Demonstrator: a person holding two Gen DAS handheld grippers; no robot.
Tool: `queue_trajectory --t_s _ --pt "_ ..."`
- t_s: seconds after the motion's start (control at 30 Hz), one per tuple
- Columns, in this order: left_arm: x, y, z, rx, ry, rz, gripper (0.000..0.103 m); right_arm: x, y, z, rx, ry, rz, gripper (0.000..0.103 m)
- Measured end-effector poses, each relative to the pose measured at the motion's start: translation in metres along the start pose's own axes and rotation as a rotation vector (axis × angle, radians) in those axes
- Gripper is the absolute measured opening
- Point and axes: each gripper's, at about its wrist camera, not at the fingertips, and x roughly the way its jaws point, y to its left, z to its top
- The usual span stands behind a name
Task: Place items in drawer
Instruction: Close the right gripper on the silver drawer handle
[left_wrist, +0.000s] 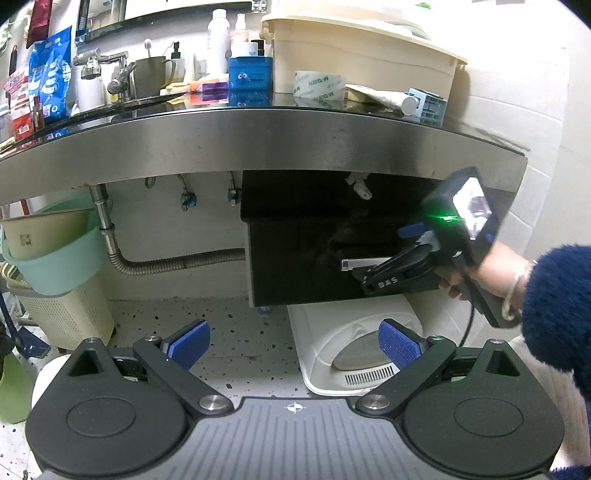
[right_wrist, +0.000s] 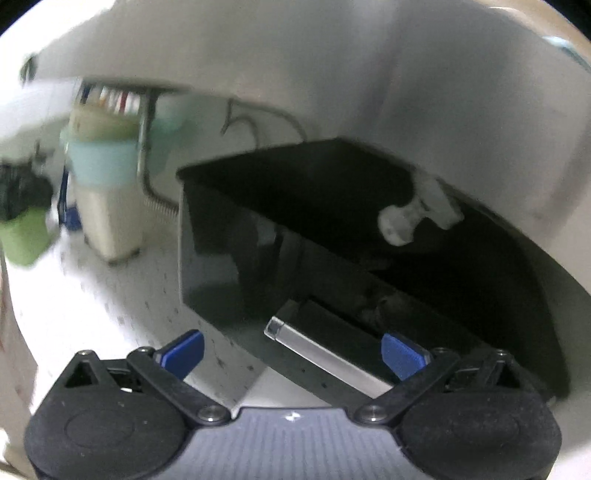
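Drawer: glossy black box unit hung under a brushed-steel countertop edge; flat reflective front, square corners; a slim rectangular silver handle with satin metal finish runs across the front.

Right gripper: matte black linkage arms, ribbed blue rubber pads; jaws spread wide, nothing between them; the silver handle sits in the gap, one pad near its right end, though motion blur leaves contact uncertain; in the left wrist view the same tool is pressed up to the drawer front, gripped by a hand in a fuzzy navy sleeve with a thin bracelet.

Left gripper: identical build, blue textured pads; jaws wide apart and empty; held back from the drawer, over speckled terrazzo floor.

Countertop stock: translucent tape roll; blue tin with cartoon eyes; cream plastic storage bin; white bottle; chrome tap.

Below: corrugated metal hose; mint plastic basin atop a perforated cream basket; white domed plastic appliance just under the drawer.
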Motion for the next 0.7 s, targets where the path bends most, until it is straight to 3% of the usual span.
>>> queue_trajectory --t_s 0.07,0.13,0.33,0.7 --pt "0.001 0.000 0.000 0.002 0.002 0.001 0.099 0.009 0.005 0.002 -0.047 0.029 0.002 0.099" --pt "0.001 0.000 0.000 0.005 0.005 0.002 0.099 0.018 0.009 0.003 -0.086 0.057 0.006 0.091" --pt "0.001 0.000 0.000 0.017 0.005 0.008 0.099 0.040 0.013 0.004 -0.148 0.138 -0.004 0.084" --pt "0.002 -0.001 -0.001 0.028 0.011 0.016 0.099 0.067 0.017 0.001 -0.249 0.266 0.021 0.082"
